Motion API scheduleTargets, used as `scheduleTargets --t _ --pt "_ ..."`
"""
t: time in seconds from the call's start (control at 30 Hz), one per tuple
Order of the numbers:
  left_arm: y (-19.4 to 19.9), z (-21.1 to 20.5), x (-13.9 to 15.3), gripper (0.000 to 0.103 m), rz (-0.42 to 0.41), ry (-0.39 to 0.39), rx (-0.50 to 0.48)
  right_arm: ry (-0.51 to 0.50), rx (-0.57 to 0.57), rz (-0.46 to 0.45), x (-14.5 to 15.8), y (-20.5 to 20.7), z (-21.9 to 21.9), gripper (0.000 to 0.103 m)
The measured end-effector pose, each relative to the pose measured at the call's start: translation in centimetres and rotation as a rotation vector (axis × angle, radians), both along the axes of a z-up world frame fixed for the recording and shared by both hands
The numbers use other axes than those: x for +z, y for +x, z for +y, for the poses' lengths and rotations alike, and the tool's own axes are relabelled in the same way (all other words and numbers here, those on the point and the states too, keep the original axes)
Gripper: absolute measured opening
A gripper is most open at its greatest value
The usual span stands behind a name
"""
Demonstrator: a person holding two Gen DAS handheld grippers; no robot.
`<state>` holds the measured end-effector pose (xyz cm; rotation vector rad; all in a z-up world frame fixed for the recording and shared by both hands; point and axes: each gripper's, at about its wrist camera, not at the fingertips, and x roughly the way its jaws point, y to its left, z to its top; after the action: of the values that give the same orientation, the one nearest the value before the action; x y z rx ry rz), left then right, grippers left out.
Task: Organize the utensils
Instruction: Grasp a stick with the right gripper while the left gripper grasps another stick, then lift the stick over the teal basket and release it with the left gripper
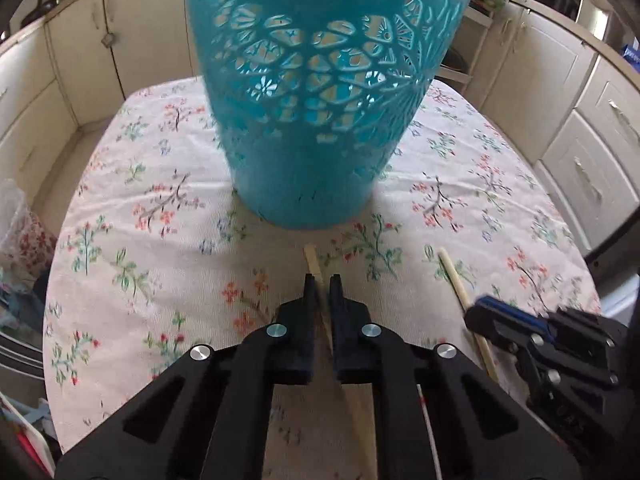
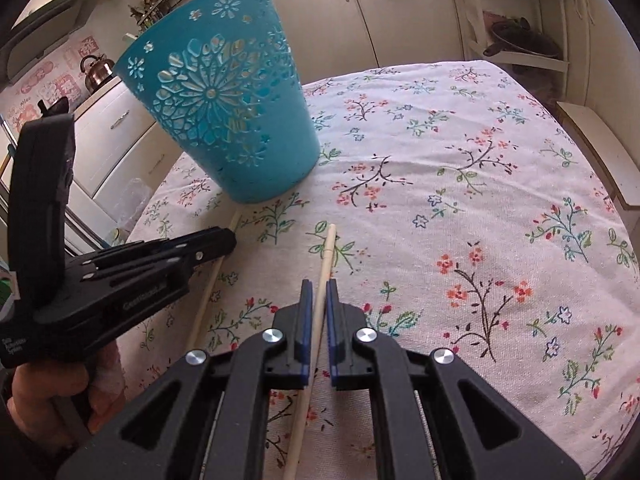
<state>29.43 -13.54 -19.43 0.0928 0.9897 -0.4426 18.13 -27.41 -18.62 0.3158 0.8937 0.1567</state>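
A teal openwork plastic basket stands upright on the flowered tablecloth. In front of it are two pale wooden chopsticks, both pointing toward the basket. My left gripper is shut on the left chopstick, whose tip sticks out just short of the basket's base. My right gripper is shut on the right chopstick. The two grippers sit side by side, low over the cloth.
Cream cabinets ring the table. A kettle stands on the counter at the left, and an open shelf with pans is at the far right. A plastic bag lies off the table's left edge. A hand holds the left gripper.
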Motion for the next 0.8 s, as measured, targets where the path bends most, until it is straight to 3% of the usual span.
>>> scheduleTargets --t 0.2,0.5,0.8 --pt "-1.4 2.7 0.0 0.005 0.026 -0.035 -0.026 -0.068 0.057 -0.01 0.2 -0.2 1.5 0.007" --pt "-2.0 2.2 0.2 0.005 -0.006 0.061 0.018 -0.13 0.071 -0.003 0.2 0.3 2.5 0.007" --pt "-2.2 3.5 0.9 0.005 0.014 -0.021 0.06 -0.179 0.076 0.021 0.4 1.0 3.3 0.007"
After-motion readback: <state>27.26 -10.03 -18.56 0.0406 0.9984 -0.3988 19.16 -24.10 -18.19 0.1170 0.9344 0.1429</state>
